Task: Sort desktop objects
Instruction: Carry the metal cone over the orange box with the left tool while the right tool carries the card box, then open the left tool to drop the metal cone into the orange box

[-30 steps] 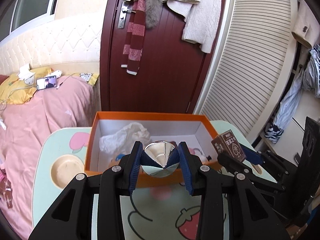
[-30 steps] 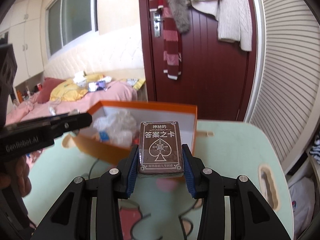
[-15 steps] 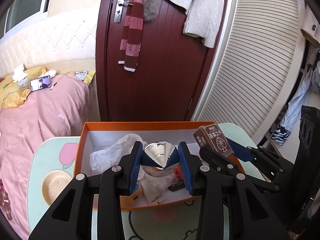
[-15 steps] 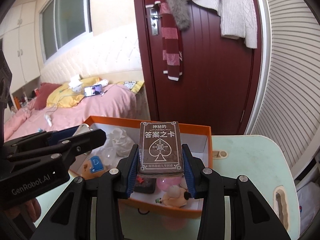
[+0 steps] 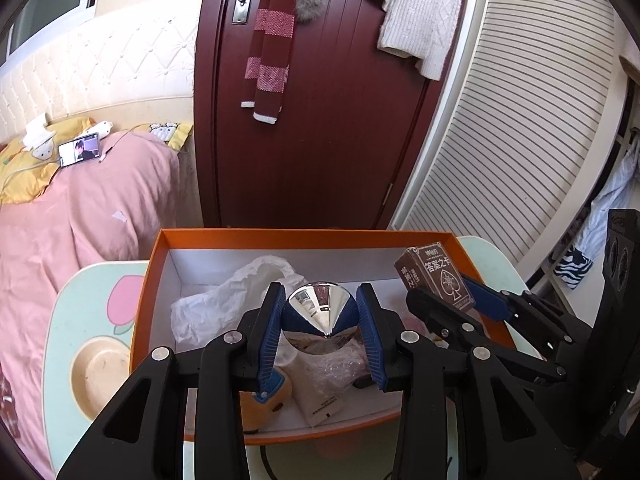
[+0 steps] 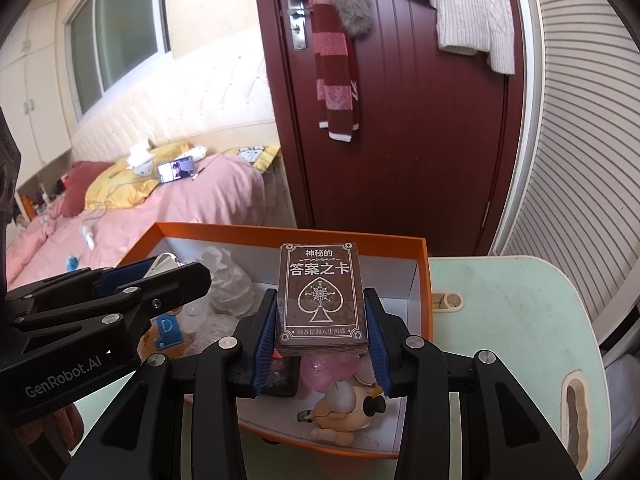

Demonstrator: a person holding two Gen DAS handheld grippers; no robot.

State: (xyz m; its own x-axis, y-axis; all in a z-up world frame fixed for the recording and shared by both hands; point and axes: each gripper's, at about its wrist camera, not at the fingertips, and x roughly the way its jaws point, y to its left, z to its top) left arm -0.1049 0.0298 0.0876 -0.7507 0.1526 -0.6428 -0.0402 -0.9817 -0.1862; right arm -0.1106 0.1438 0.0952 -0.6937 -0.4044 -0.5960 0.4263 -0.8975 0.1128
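Observation:
My left gripper [image 5: 320,320] is shut on a shiny silver cone-shaped object [image 5: 320,316] and hangs over the open orange box [image 5: 280,234] on the pale green table. A brown card box [image 6: 322,300] with a white spade emblem is clamped in my right gripper [image 6: 322,338], above the right part of the orange box [image 6: 424,280]. In the left wrist view the card box [image 5: 434,280] and the right gripper [image 5: 452,300] show at the right. The left gripper [image 6: 152,280] enters the right wrist view from the left.
The box holds crumpled white plastic [image 5: 224,300], a pink ball [image 6: 328,372], a small doll figure [image 6: 344,408] and other bits. A round recess [image 5: 100,372] lies in the table left of the box. A pink bed [image 5: 80,208] and a dark red door [image 5: 320,120] stand behind.
Both grippers have moved forward and a little down with their loads, from before the near wall of the orange box to over its inside.

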